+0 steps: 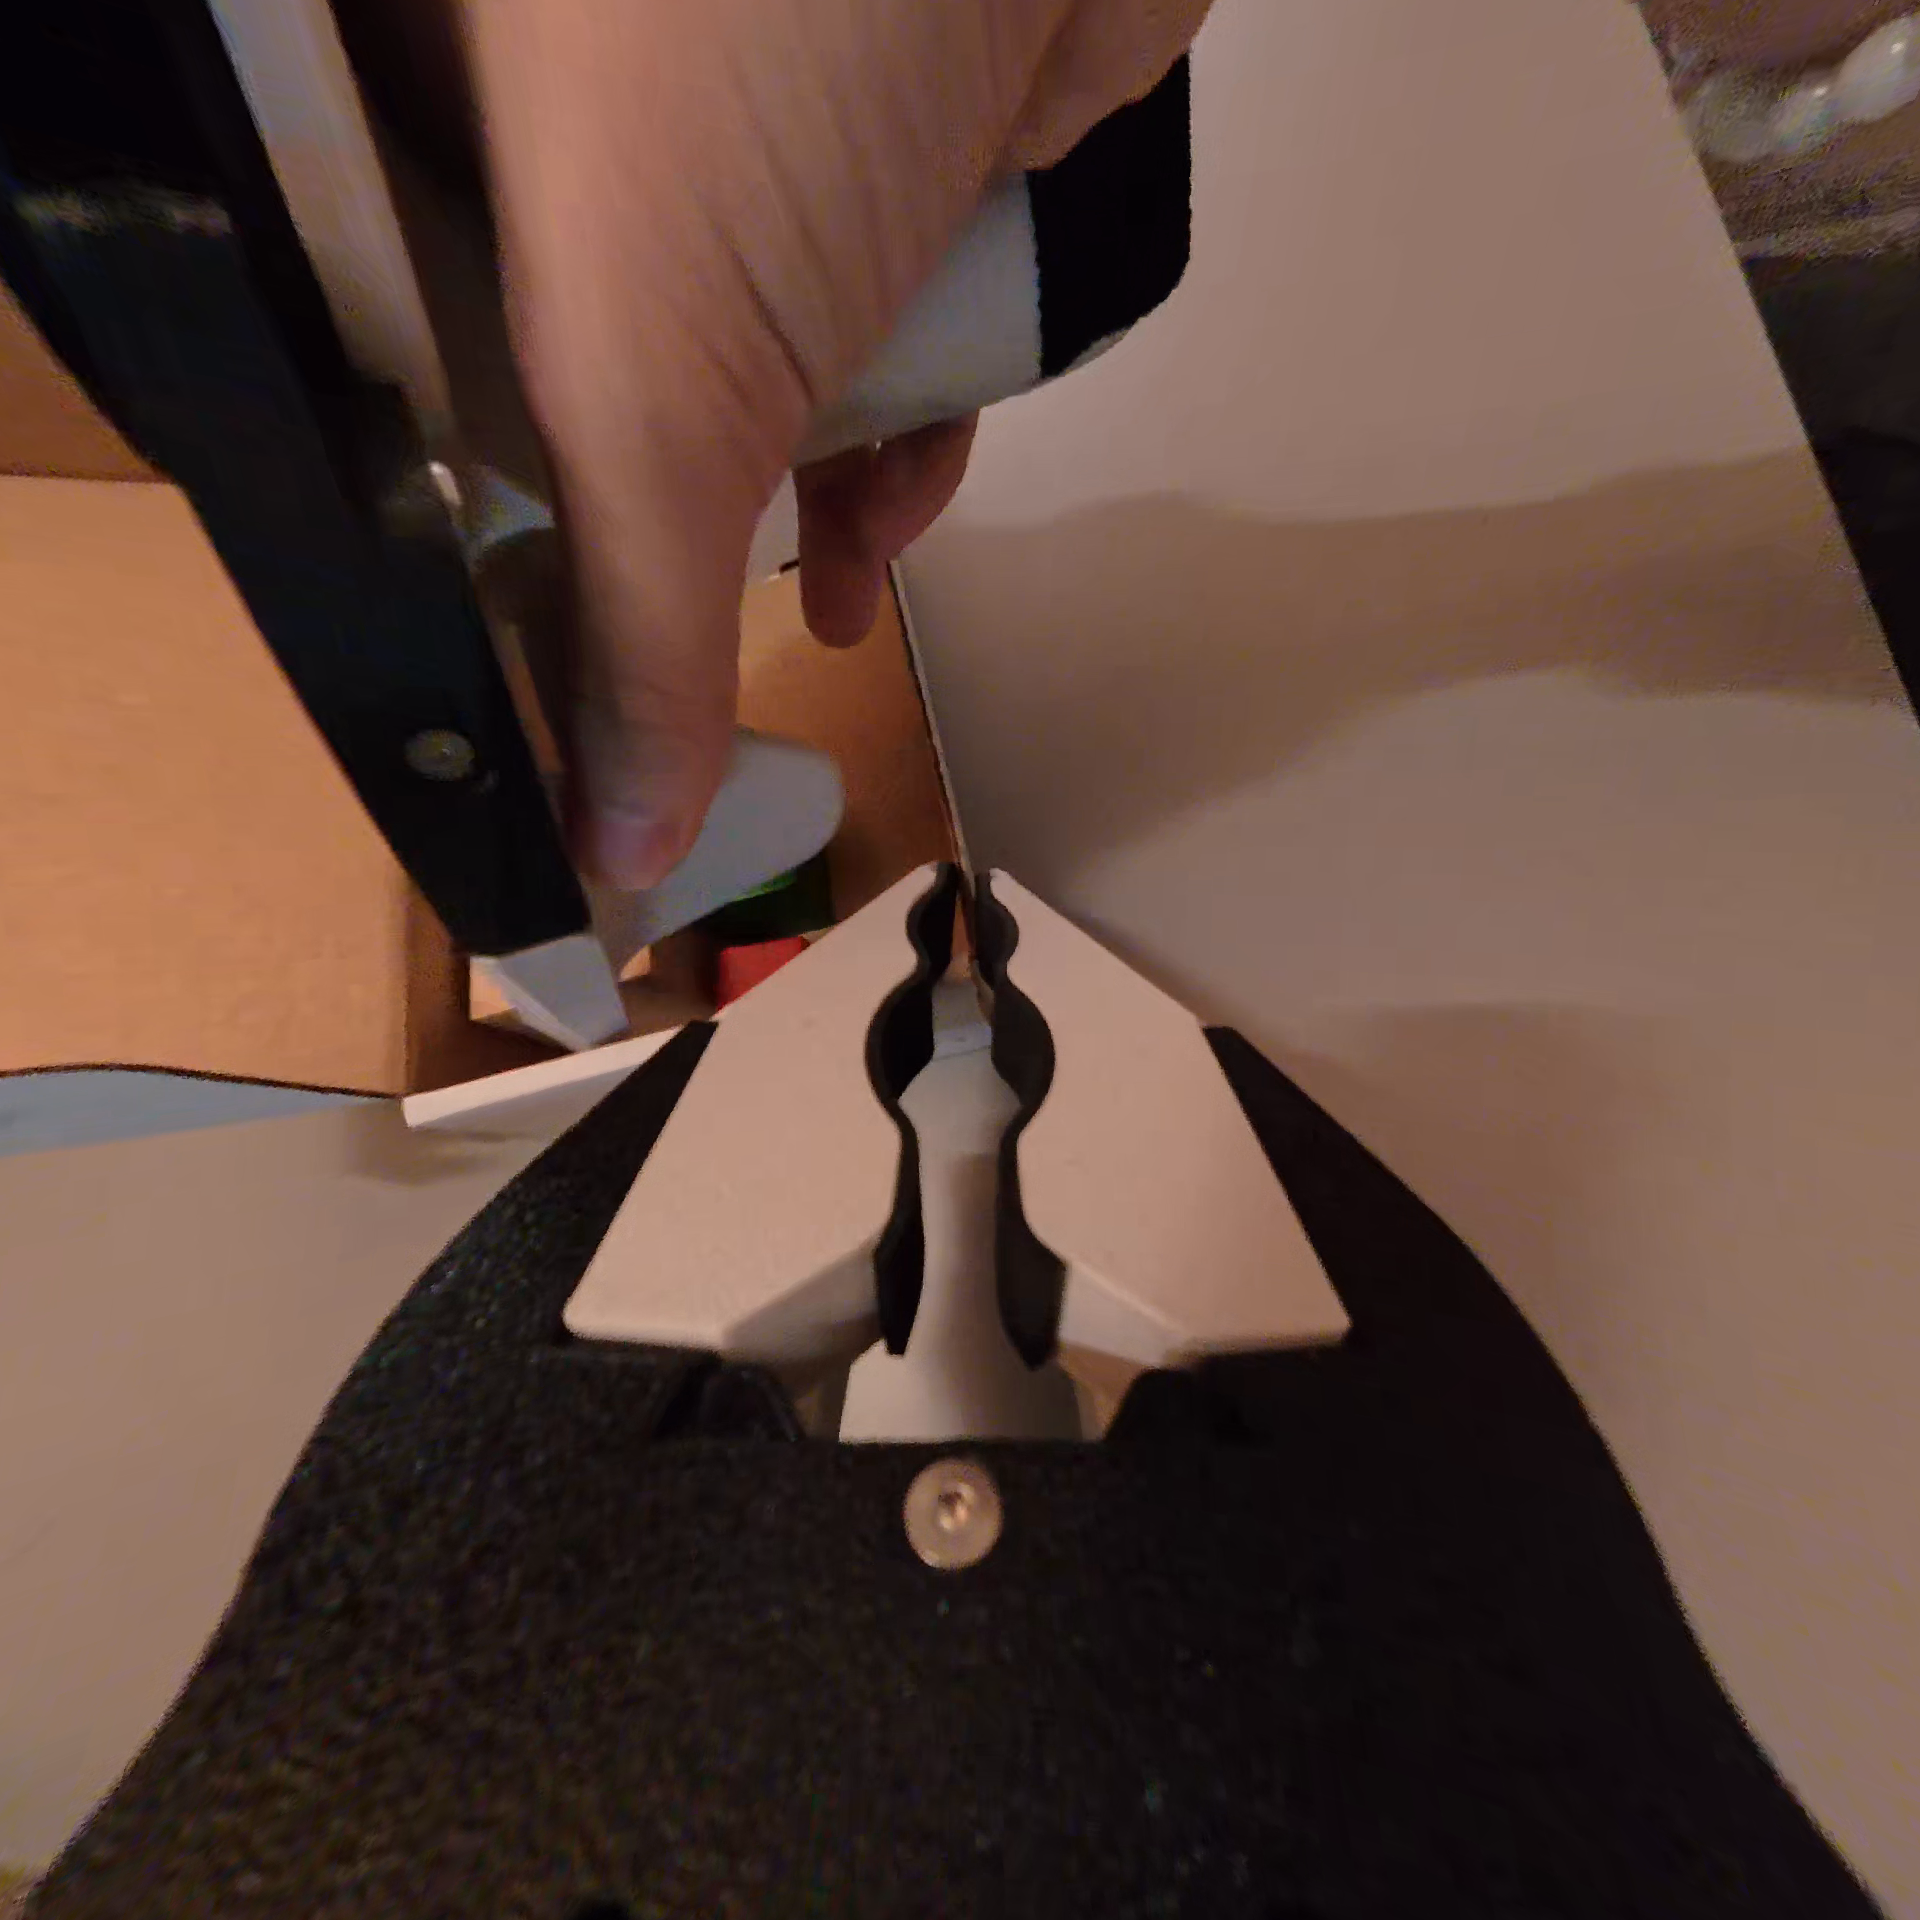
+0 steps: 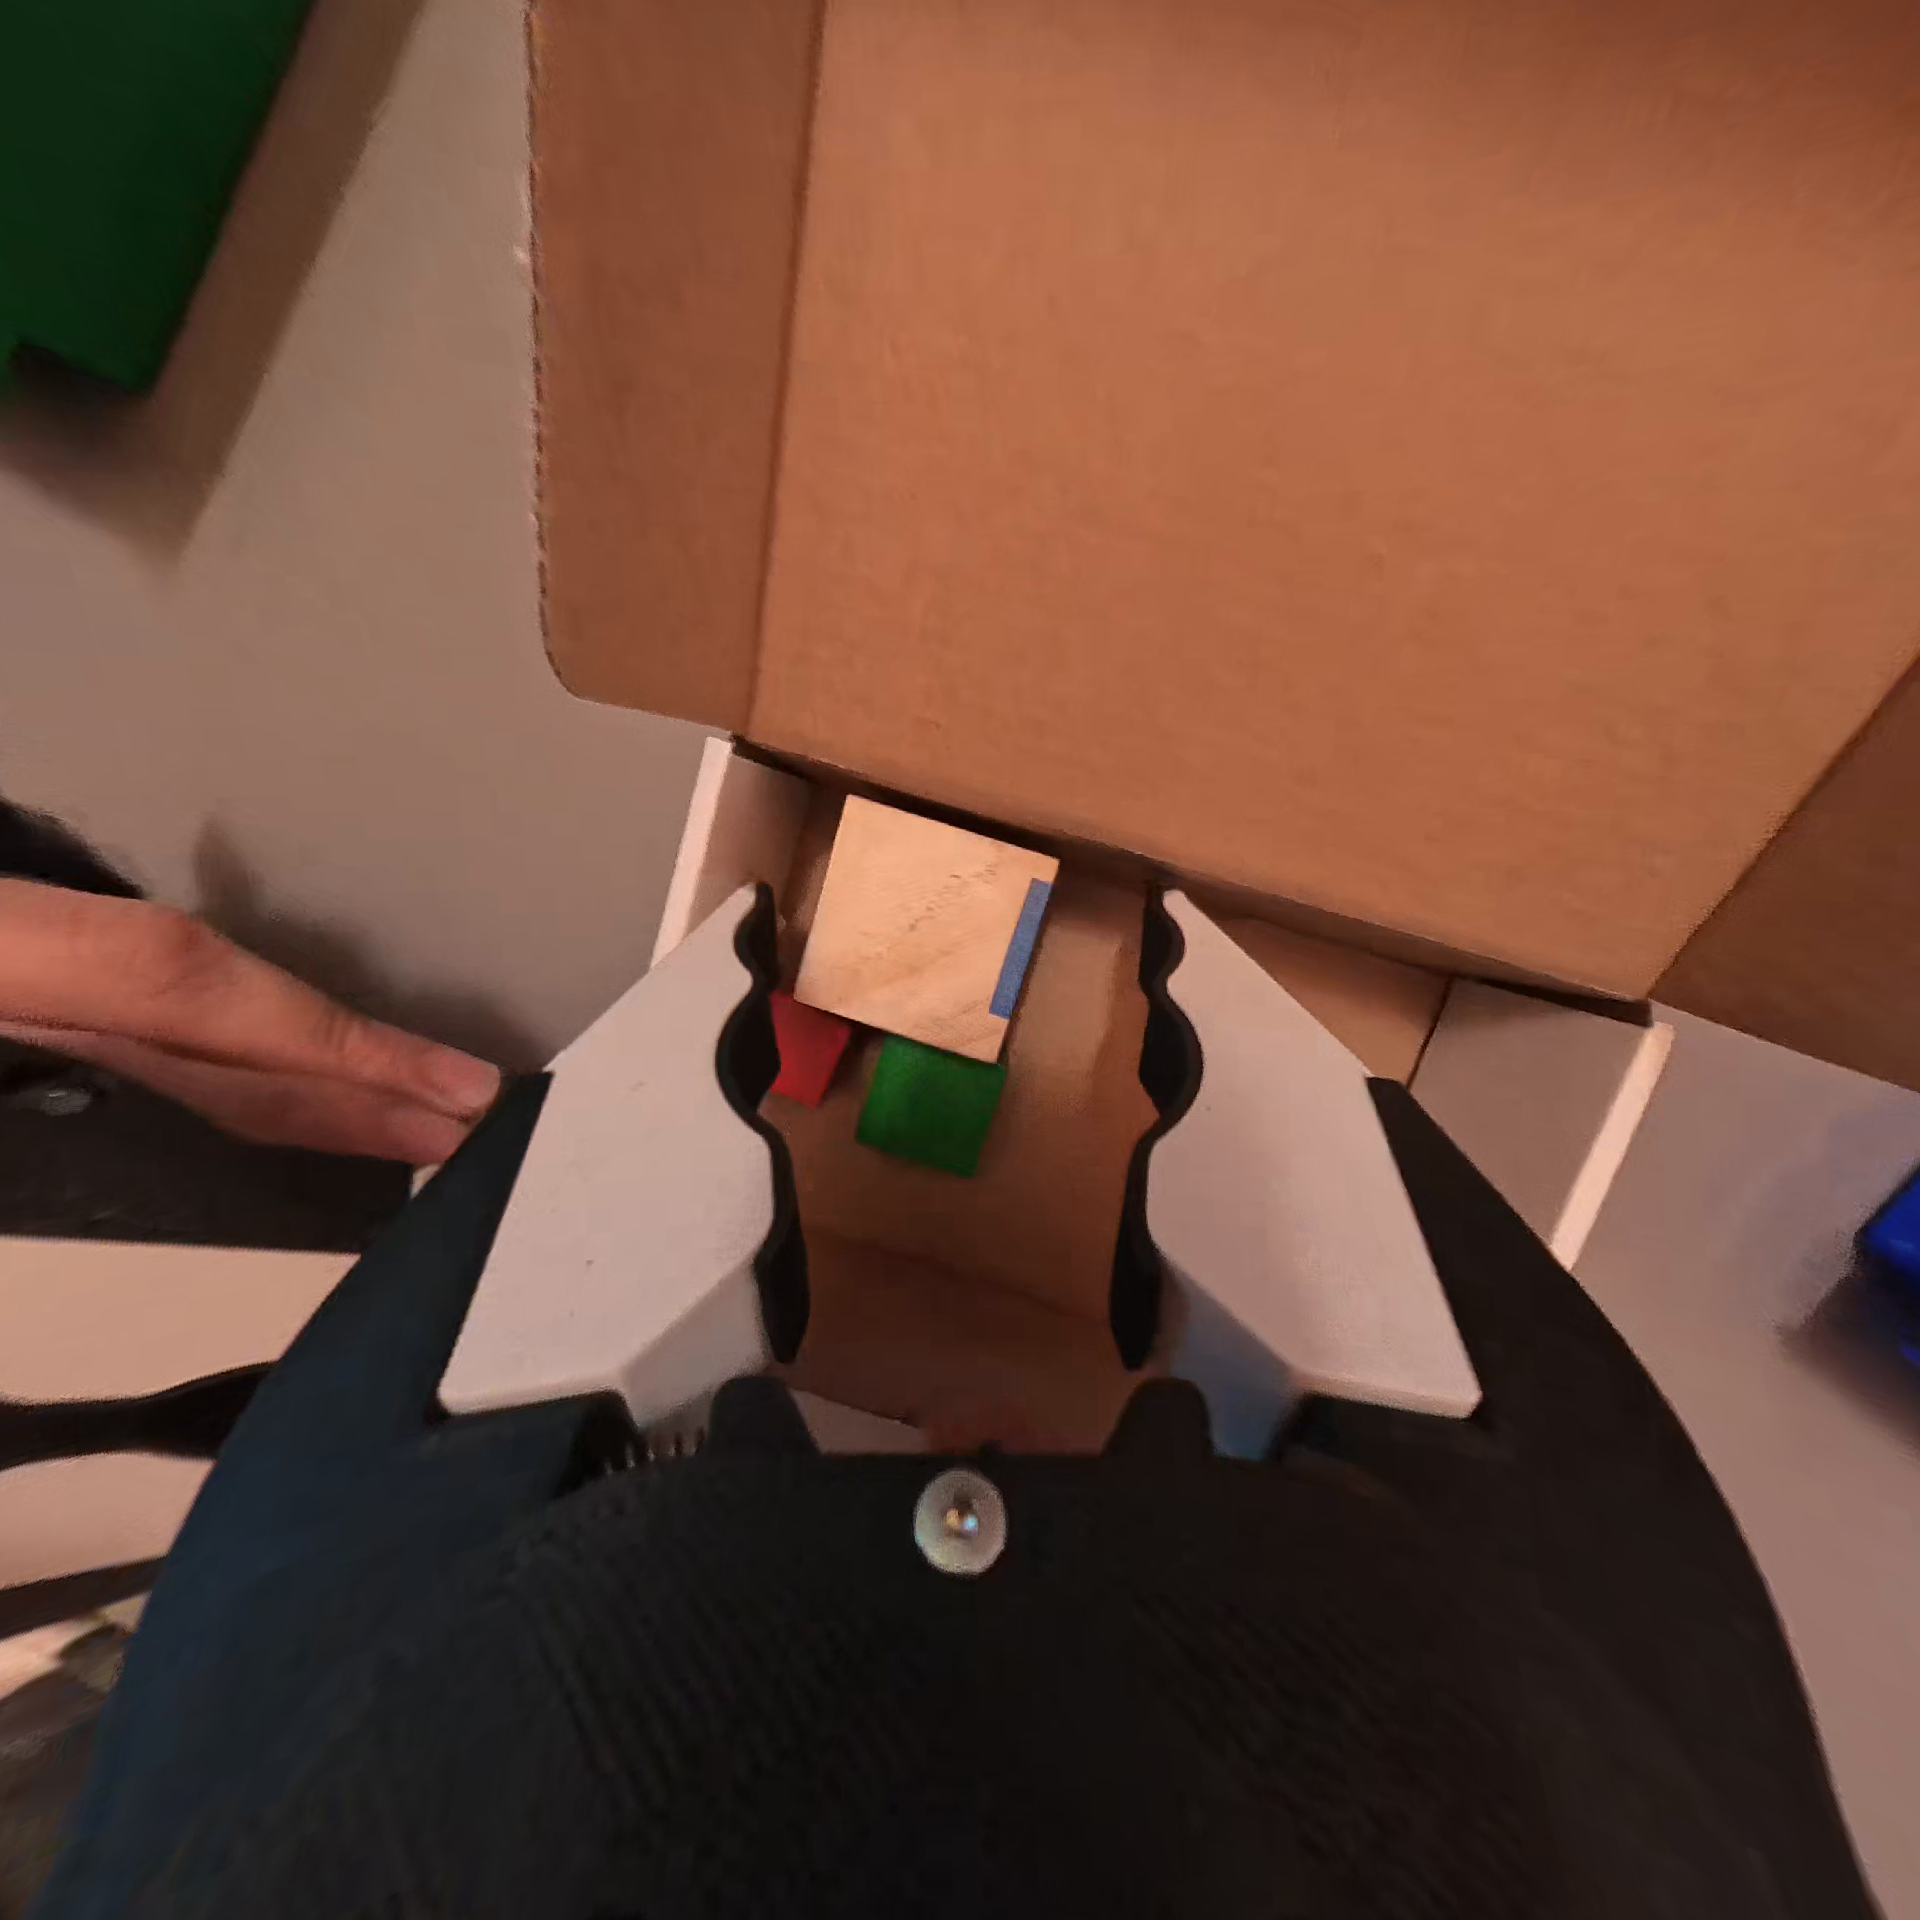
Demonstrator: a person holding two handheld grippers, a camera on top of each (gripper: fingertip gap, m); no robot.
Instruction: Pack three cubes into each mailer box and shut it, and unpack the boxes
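Three wooden cubes lie on the floor of the white-and-brown cardboard mailer box (image 2: 1538,1101): a larger natural-wood cube with a blue edge (image 2: 920,925), a small red cube (image 2: 805,1049) and a small green cube (image 2: 928,1107) just beside it. The right claw (image 2: 956,1122) hangs over them with its jaws spread wide and empty, the cubes directly ahead between its fingers. The left claw (image 1: 964,935) is clamped on the thin edge of the white cardboard lid panel (image 1: 1403,727), which stands raised beside the open box on the pale counter (image 2: 312,675).

What matters next is that the lid's hinge line runs across the right claw's view, and the brown inner lid face (image 2: 1247,416) rises just beyond the cubes. Judging by this, the right claw is nearer the cubes, and the left claw controls the lid.
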